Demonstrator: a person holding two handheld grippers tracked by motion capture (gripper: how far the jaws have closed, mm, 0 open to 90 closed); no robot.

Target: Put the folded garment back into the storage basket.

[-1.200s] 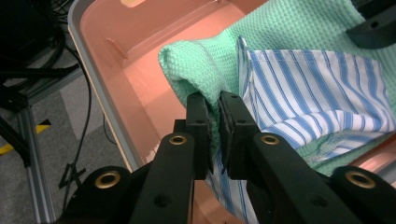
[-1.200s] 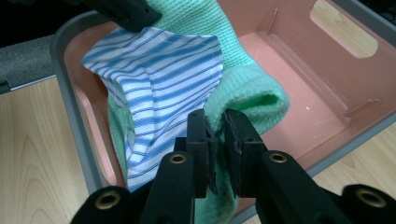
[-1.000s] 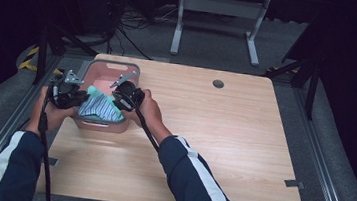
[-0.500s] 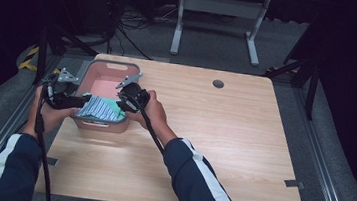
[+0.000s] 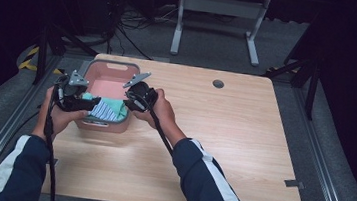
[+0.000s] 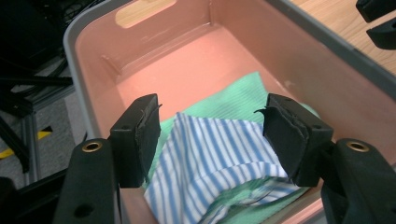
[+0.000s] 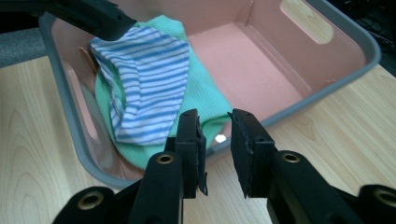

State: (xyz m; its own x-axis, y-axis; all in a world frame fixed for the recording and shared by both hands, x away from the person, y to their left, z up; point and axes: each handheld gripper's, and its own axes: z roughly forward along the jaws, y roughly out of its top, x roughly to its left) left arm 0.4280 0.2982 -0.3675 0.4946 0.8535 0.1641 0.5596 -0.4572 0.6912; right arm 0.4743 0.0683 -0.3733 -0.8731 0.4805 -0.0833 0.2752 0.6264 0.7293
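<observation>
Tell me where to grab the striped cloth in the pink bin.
Probably pinch the raised fold of the striped cloth from above; it humps up over the green cloth, clear of the pink bin walls. The open left hand-held gripper already straddles it.

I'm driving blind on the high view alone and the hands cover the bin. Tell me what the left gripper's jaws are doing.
Observer: The left gripper is open, its jaws standing either side of the striped cloth, not pinching it.
Operator: Give me what's under that cloth.
Observer: A green cloth lies beneath it on the floor of the pink bin.
Operator: Now the right gripper.
Observer: The right gripper is open with a narrow gap, holding nothing, its tips at the bin's near rim.
Operator: Report the rest of the bin.
Observer: Bare pink floor; both cloths sit bunched at one end.
</observation>
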